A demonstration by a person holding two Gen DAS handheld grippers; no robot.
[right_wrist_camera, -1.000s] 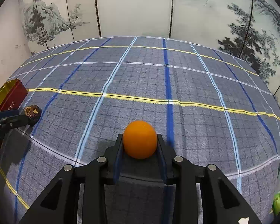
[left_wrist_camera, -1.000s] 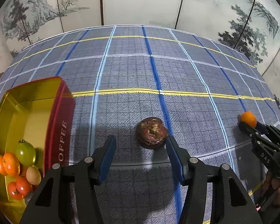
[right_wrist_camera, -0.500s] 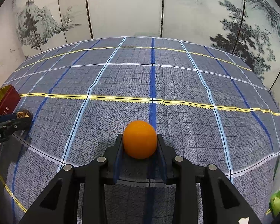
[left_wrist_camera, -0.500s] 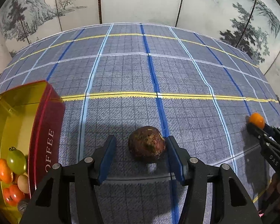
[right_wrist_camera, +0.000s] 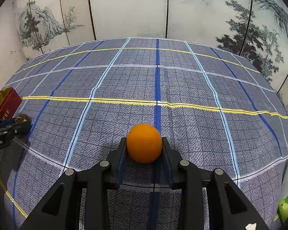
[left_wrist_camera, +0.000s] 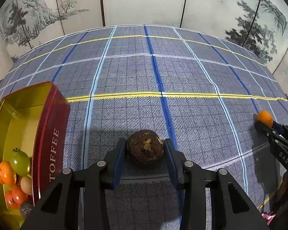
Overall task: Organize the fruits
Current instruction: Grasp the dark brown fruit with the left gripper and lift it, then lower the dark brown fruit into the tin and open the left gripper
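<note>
A dark brown, rough-skinned round fruit (left_wrist_camera: 145, 149) lies on the checked blue tablecloth between the pads of my left gripper (left_wrist_camera: 145, 142). Its jaws are closing, and both blue pads touch the fruit's sides. My right gripper (right_wrist_camera: 144, 140) is shut on a smooth orange fruit (right_wrist_camera: 144, 143) low over the cloth. In the left wrist view that orange (left_wrist_camera: 265, 117) shows at the far right, in the right gripper (left_wrist_camera: 266, 127). In the right wrist view the left gripper (right_wrist_camera: 19, 123) and the brown fruit (right_wrist_camera: 22, 118) appear at the left edge.
A red and gold toffee tin (left_wrist_camera: 48, 130) stands open at the left, with several small fruits, among them a green one (left_wrist_camera: 20, 163) and orange ones (left_wrist_camera: 5, 172). Painted screen panels close off the table's far side. Something green (right_wrist_camera: 287, 205) lies at the right edge.
The left jaws have closed from wide apart onto the brown fruit. The right gripper keeps its hold on the orange and has hardly moved.
</note>
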